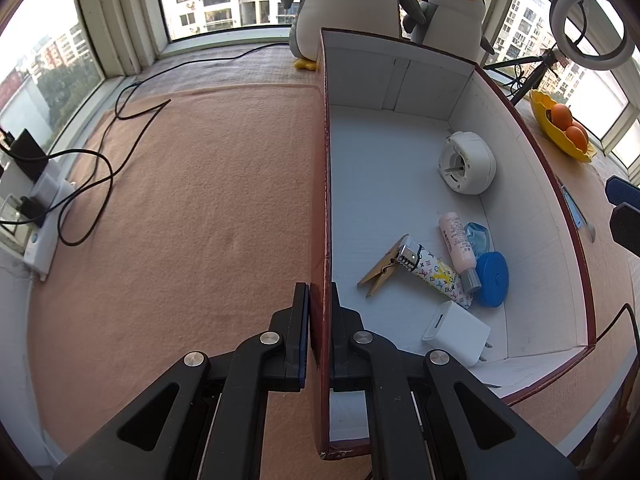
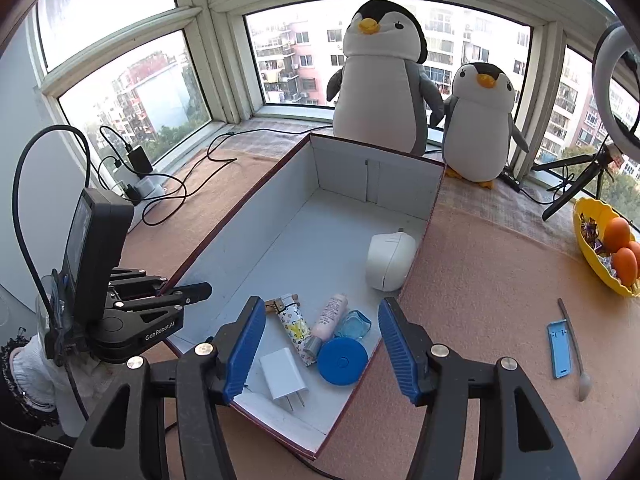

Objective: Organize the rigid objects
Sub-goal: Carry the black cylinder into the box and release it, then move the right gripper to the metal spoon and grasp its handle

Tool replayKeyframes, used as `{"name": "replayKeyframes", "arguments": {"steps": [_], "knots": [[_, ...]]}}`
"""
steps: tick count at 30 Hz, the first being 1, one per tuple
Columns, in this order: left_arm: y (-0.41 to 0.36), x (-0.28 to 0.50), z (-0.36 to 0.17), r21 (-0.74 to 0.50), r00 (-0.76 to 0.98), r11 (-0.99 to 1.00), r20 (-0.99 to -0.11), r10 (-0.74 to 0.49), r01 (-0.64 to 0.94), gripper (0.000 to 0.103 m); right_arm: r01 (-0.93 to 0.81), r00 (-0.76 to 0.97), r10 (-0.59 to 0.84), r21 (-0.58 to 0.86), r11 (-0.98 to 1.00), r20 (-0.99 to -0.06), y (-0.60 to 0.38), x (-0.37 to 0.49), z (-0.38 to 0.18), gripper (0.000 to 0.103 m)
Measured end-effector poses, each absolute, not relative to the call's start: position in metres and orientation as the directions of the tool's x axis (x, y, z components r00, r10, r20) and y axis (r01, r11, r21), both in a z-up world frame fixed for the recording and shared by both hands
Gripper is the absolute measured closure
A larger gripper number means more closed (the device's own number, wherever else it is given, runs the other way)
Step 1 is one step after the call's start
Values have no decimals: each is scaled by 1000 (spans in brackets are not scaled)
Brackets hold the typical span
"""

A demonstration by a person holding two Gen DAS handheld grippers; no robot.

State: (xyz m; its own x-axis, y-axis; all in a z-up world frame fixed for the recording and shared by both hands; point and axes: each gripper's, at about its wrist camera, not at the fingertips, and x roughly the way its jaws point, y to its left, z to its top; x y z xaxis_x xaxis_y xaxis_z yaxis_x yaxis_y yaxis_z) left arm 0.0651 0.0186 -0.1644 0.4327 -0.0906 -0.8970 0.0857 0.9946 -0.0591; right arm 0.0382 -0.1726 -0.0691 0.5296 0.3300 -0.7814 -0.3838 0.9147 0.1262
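Observation:
A red-edged cardboard box (image 1: 400, 80) (image 2: 240, 208) with a white inside stands on the peach mat. My left gripper (image 1: 318, 292) (image 2: 188, 294) is shut on its left wall. In the box lie a white round device (image 1: 466, 162) (image 2: 390, 256), a pink tube (image 1: 456, 246) (image 2: 330, 316), a blue round tape measure (image 1: 492, 278) (image 2: 342, 360), a white charger plug (image 1: 456, 332) (image 2: 282, 376), a patterned lighter (image 1: 434, 276) (image 2: 294, 328) and a wooden clothespin (image 1: 382, 268). My right gripper (image 2: 322, 306) hangs open above the box's near end with nothing between its fingers.
A flat blue item (image 2: 558, 350) and a grey spoon (image 2: 576, 352) lie on the mat right of the box. A yellow bowl of oranges (image 2: 584, 248) sits far right. Two plush penguins (image 2: 380, 80) stand behind the box. A power strip with cables (image 1: 44, 208) lies at the left.

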Motion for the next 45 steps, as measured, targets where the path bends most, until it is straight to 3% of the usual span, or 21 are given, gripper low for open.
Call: {"name": "replayKeyframes", "arguments": {"steps": [16, 28, 37, 45], "knots": [[18, 66, -164, -52, 429, 996, -900, -79, 73, 97, -159, 574, 208, 142, 977, -792, -310, 46, -78, 47], [14, 66, -164, -20, 420, 998, -906, -45, 66, 97, 78, 491, 12, 57, 995, -871, -431, 74, -138, 46], [11, 65, -165, -1, 413, 999, -911, -20, 45, 97, 60, 416, -3, 24, 998, -909, -456, 114, -170, 65], [9, 66, -166, 14, 407, 1000, -913, 2, 26, 97, 8, 337, -20, -18, 1000, -941, -461, 142, -198, 71]]}}
